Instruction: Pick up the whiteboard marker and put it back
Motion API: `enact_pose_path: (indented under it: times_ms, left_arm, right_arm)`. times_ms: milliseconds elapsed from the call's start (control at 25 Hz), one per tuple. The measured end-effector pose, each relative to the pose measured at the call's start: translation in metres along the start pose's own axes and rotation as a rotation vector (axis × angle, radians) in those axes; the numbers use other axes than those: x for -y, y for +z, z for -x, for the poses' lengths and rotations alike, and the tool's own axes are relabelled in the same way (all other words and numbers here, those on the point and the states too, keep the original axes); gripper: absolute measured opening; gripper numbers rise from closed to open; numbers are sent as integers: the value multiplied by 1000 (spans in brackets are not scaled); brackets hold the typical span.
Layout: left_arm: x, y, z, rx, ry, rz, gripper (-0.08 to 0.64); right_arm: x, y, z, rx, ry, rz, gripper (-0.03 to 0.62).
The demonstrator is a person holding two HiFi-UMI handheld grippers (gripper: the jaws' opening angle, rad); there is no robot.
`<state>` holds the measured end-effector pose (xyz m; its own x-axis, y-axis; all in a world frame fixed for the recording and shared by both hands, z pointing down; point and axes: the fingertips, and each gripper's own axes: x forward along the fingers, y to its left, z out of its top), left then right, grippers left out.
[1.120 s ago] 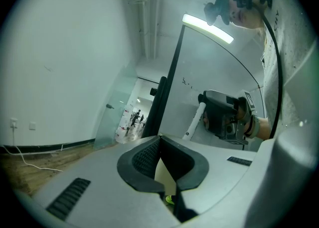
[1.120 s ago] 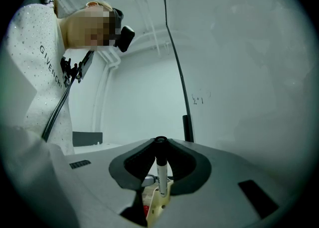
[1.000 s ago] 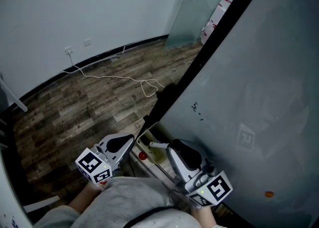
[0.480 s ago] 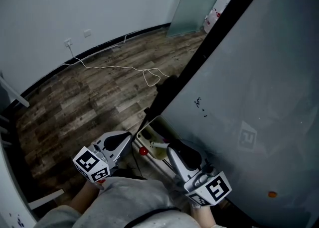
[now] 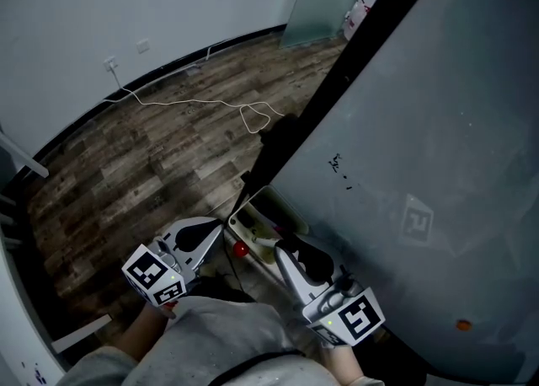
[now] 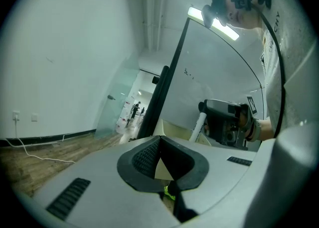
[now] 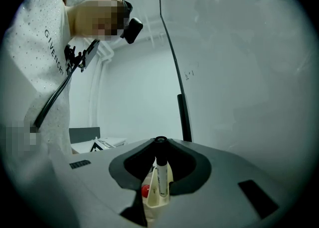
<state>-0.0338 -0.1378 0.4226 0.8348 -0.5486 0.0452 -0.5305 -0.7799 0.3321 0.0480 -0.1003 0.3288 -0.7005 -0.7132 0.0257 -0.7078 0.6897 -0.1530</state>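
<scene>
The right gripper (image 7: 160, 141) is clamped on the marker (image 7: 161, 177). Its pads pinch the marker just under the black cap, and the white barrel hangs below the jaws, slightly tilted. A grip that high probably leaves the barrel's lower end free to reach its resting place first. Directly beneath the jaws, just past the barrel's lower end, sits the cream tray (image 7: 152, 196), with a red ball (image 7: 145, 190) at its left side. The marker looks close above the tray but not yet in it. From the head view the gripper (image 5: 276, 249) points along the tray (image 5: 274, 206), likely so that the marker comes down inside the rim, not across it. To its left, a little apart, the left gripper (image 5: 221, 230) has its jaws together on nothing (image 6: 158, 140). It seems parked there only to stay clear of the tray. On the right gripper's right rises the board (image 5: 421, 123), whose dark edge (image 5: 337, 89) runs away ahead. Beyond both tools lies the wooden floor (image 5: 152, 165), with a white cable (image 5: 202, 106) trailing toward the far wall.
</scene>
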Motion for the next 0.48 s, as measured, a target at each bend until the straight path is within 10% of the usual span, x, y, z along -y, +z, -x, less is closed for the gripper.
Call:
enact_pose_path:
  times_ms: [480]
  left_arm:
    - [-1,-10,8,-20,17,23,15]
  right_arm:
    - [-1,-12,-7,1,3,-19,86]
